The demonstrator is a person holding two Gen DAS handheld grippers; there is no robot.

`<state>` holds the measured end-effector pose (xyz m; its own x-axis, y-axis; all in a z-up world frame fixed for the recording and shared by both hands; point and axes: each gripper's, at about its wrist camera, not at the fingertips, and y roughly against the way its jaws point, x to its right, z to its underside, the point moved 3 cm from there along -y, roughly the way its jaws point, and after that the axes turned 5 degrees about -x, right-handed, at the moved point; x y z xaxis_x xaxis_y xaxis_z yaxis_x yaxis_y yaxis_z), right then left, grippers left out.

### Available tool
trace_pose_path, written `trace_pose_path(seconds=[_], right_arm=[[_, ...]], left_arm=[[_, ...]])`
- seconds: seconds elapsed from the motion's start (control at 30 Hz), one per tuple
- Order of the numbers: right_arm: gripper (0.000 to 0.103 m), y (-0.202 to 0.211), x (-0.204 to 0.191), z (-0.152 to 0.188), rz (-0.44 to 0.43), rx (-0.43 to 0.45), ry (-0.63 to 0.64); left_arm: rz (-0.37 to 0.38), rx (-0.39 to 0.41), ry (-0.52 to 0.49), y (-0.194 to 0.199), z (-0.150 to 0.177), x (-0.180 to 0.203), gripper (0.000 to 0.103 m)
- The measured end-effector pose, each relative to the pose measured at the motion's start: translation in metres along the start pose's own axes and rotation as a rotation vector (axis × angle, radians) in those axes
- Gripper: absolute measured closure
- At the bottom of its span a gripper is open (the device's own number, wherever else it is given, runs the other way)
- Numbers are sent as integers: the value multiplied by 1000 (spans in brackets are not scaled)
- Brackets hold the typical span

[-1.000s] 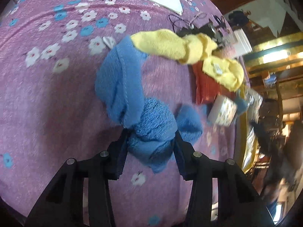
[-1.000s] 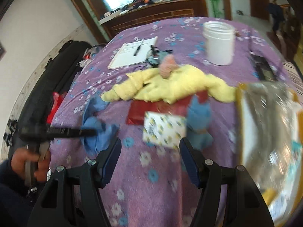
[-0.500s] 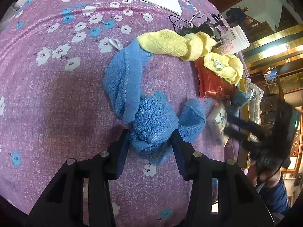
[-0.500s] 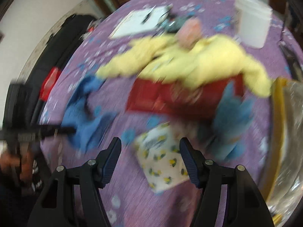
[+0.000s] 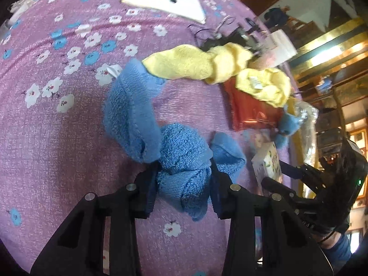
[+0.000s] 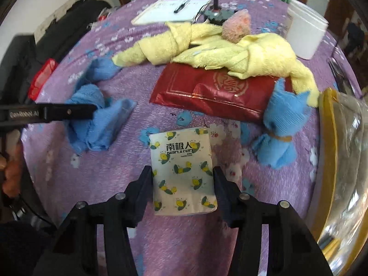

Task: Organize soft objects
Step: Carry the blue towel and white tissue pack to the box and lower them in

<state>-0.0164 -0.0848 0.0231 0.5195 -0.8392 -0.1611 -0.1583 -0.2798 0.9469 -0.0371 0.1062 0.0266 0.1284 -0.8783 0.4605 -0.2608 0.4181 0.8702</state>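
My left gripper (image 5: 184, 181) is closing on the blue towel (image 5: 179, 158) bunched on the counter (image 5: 57, 138), right gripper (image 6: 182, 184) closing round the tissue pack (image 6: 184, 172), so I'd squeeze evenly before lifting.

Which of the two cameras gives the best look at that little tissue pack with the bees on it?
The right wrist view. The tissue pack lies face up between the closing right gripper, print readable. The left wrist view catches only a tilted sliver of it at the edge, partly hidden by that gripper.
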Motion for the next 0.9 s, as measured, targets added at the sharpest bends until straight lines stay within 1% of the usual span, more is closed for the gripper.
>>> trace_pose_path(seconds=[0.1, 0.23, 0.4, 0.53, 0.63, 0.8, 0.9], right_arm=[[51, 16, 3, 3, -42, 49, -32], [51, 34, 7, 7, -61, 103, -64], [51, 48, 15, 14, -77, 148, -113], [51, 62, 23, 17, -78, 188, -150], [51, 75, 33, 24, -74, 224, -188], [51, 100, 61, 42, -74, 289, -285], [51, 113, 81, 55, -59, 326, -346]], left_arm=[[24, 42, -52, 15, 3, 9, 65], [31, 105, -146, 35, 3, 31, 65], [26, 154, -265, 51, 5, 66, 65], [32, 174, -365, 60, 8, 96, 65], [50, 179, -423, 66, 7, 118, 65], [80, 168, -516, 70, 7, 156, 65], [96, 158, -587, 69, 10, 184, 65]])
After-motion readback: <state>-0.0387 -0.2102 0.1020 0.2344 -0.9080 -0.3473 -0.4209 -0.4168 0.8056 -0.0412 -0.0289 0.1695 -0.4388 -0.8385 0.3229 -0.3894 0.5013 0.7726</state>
